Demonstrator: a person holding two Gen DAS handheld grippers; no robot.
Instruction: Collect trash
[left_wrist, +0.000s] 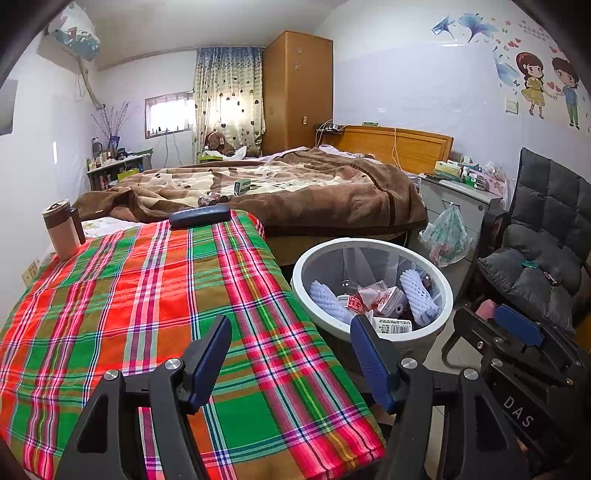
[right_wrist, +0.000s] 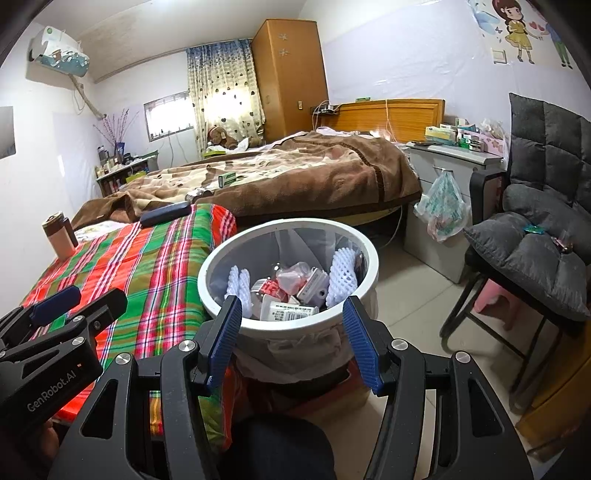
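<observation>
A white round trash bin (left_wrist: 369, 245) (right_wrist: 291, 225) lined with a clear bag stands on the floor beside the plaid-covered table (left_wrist: 129, 295) (right_wrist: 140, 266). Inside lie white foam nets (right_wrist: 341, 277), small cartons (right_wrist: 288, 312) and wrappers. My left gripper (left_wrist: 291, 354) hovers open over the table's right edge, nothing between its blue pads. My right gripper (right_wrist: 291, 336) is open just in front of the bin's near rim, also with nothing in it. In the left wrist view the right gripper's body (left_wrist: 517, 332) shows at the lower right; in the right wrist view the left gripper's body (right_wrist: 55, 325) sits at the lower left.
On the table stand a beige tumbler (left_wrist: 61, 229) and a dark case (left_wrist: 199, 216). Behind is a bed with a brown blanket (left_wrist: 295, 184), a small green box (left_wrist: 242, 185) on it. A grey cushioned chair (right_wrist: 535, 240), a grey cabinet (right_wrist: 443, 162) with a hanging plastic bag (right_wrist: 443, 206) stand right.
</observation>
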